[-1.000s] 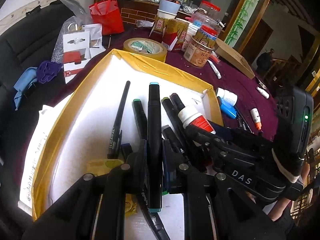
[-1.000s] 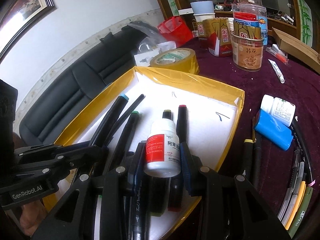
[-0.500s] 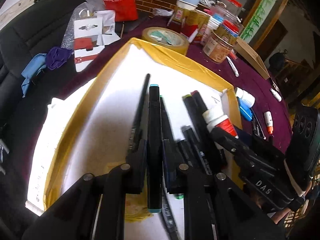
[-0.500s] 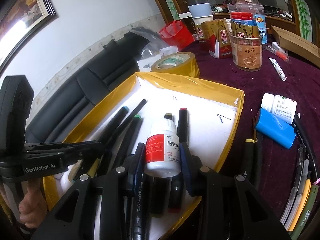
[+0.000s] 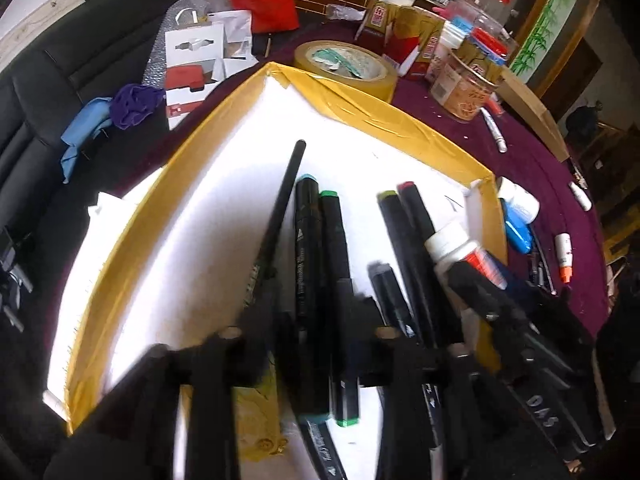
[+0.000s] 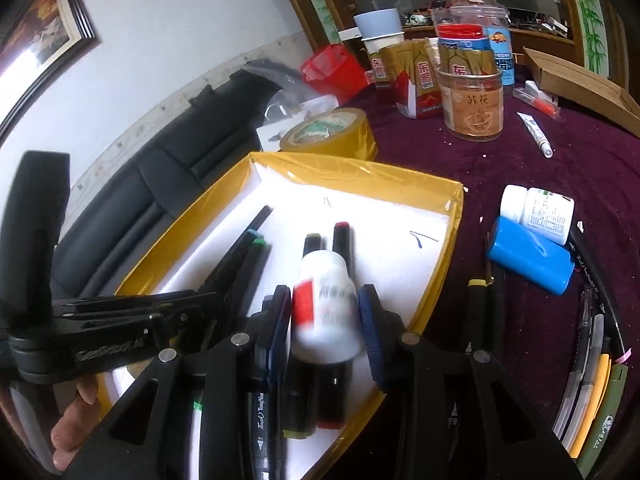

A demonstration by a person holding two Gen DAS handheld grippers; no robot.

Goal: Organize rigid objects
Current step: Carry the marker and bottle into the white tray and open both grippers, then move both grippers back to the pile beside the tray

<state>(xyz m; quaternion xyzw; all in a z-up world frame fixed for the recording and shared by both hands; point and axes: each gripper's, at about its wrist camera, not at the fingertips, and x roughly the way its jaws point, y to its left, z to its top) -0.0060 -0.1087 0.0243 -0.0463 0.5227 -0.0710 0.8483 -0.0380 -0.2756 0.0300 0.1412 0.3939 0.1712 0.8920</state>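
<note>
The tray [image 6: 452,216] — yellow-taped rim, white floor — sits on the purple tablecloth [image 6: 560,168] and holds a row of black markers lying roughly parallel. A roll of yellow tape [image 6: 332,134] stands just beyond its far rim. Outside the tray's right wall lie a blue case [image 6: 530,260] and a small white pill bottle [image 6: 538,214], touching each other.

Left gripper [image 5: 312,344]: fingers parted on either side of the teal-capped marker [image 5: 306,264], which lies in the tray beside the green-capped marker [image 5: 336,280] and a thin black pen [image 5: 280,208]. The frame is blurred here, so contact with the marker probably cannot be confirmed.

Right gripper [image 6: 324,320]: blue pads either side of the white bottle with a red label [image 6: 324,312] — the bottle is above the yellow-capped and red-capped markers [image 6: 342,240]; firm contact cannot be told through the blur.
</note>
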